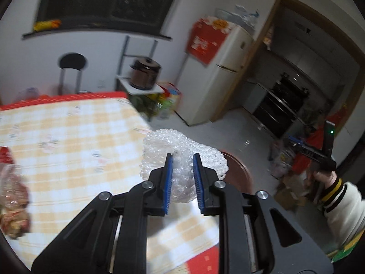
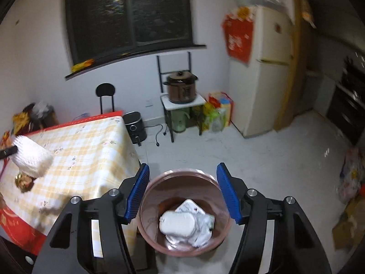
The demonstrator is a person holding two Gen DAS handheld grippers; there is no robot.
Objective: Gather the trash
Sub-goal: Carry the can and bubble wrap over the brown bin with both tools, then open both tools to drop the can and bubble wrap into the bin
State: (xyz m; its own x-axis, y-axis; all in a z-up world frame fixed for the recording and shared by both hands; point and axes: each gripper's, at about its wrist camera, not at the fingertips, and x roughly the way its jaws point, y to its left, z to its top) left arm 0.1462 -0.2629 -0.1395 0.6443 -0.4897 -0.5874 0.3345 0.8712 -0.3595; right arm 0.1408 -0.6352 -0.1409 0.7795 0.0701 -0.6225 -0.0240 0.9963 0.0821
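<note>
- Wad of bubble wrap pinched between the blue pads of the left gripper, held over the corner of the checked tablecloth, just short of the brown bin.
- In the bin: white container on crumpled white wrappers.
- Right gripper directly above the bin, jaws spread wide, nothing between them.

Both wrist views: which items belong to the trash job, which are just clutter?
Job:
- bubble wrap, clamped in left gripper
- bin holding white trash, under open right gripper

Clutter:
- cooker
- fridge
- air fryer
- chair
</note>
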